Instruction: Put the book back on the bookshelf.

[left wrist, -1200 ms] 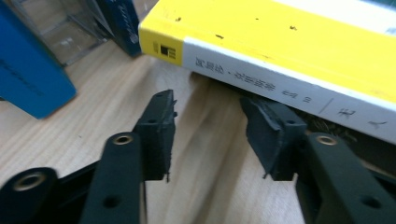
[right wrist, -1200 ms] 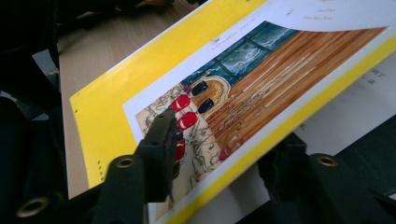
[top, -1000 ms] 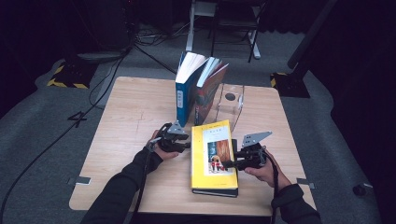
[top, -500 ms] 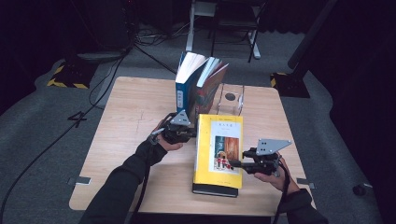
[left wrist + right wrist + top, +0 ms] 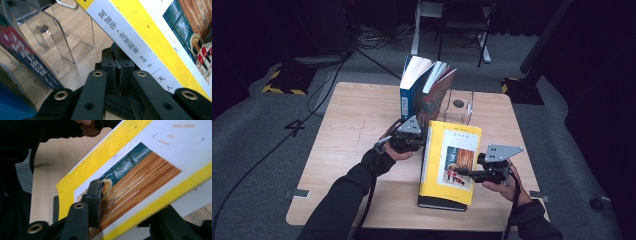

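Near the table's middle, the left gripper (image 5: 421,141) was clenched, jaws together beneath the spine of the thick yellow paperback book (image 5: 452,162). Toward the right edge, the right gripper (image 5: 460,172) grasped that book's cover, raising it off the wooden table (image 5: 352,125).

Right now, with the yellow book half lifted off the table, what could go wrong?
1. The right gripper clamps only the yellow book's free edge, so it may slip or bend.
2. The left gripper, shut, just props the spine; the book could slide off.
3. Swinging it up could knock the leaning books or clear bookend.
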`<state>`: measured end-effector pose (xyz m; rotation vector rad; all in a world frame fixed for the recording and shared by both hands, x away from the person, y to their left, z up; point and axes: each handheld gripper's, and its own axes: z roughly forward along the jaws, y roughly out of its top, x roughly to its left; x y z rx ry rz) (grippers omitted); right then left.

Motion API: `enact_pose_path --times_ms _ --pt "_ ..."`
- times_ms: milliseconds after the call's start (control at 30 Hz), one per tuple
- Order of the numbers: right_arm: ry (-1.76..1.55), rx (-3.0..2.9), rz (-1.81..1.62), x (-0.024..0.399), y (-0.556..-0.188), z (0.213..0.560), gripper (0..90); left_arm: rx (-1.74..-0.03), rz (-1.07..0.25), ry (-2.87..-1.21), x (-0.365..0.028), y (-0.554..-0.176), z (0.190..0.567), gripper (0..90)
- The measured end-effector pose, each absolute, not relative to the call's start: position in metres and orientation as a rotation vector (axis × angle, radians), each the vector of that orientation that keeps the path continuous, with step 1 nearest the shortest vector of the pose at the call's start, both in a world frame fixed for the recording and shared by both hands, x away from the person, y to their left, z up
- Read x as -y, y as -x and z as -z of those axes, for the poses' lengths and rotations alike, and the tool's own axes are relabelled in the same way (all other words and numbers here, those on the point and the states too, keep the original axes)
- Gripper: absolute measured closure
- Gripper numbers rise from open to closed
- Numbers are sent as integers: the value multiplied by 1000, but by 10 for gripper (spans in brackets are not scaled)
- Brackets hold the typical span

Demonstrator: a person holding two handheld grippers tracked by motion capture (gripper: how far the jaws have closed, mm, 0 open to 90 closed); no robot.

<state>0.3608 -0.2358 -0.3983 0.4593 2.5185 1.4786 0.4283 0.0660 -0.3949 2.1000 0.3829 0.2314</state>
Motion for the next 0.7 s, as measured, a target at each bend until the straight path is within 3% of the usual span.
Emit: enact_pose_path --times_ms 267,700 --pt "-484 -2363 -1470 238 -358 386 822 -346 -255 -2037 -66 -422 367 895" --pt "-504 -2271 -1485 243 -343 396 836 -336 -309 -1955 -65 -395 360 835"
